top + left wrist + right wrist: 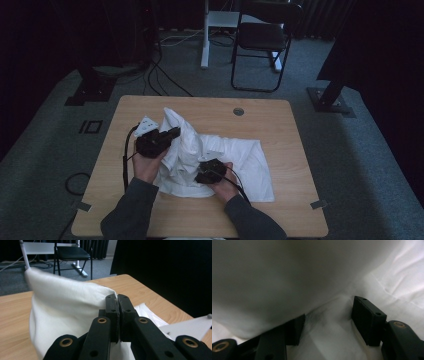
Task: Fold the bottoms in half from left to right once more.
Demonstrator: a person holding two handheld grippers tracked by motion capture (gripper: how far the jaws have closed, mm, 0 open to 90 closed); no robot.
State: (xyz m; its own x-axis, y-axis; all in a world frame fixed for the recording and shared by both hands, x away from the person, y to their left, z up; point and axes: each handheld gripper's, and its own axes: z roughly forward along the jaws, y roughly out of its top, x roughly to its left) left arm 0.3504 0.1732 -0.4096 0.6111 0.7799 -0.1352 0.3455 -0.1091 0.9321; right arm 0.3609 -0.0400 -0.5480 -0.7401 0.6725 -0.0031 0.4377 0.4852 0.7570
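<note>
A white cloth [240, 160] lies crumpled on the wooden table [280, 210], its left part pulled up into a peak. My left gripper [175, 132] is shut on a fold of that raised part, and in the left gripper view the cloth [67, 305] hangs from the closed jaws of the gripper [117, 298]. My right gripper [201, 172] is low at the cloth's front middle. In the right gripper view its jaws stand apart around the gripper's midpoint [329, 312] with a ridge of cloth [324, 277] between them; the left jaw is partly under a fold.
A round cable hole [238, 111] sits in the table's far edge. A black chair [262, 35] and a white desk leg [205, 45] stand on the carpet beyond. Bare wood shows at the table's far right and front.
</note>
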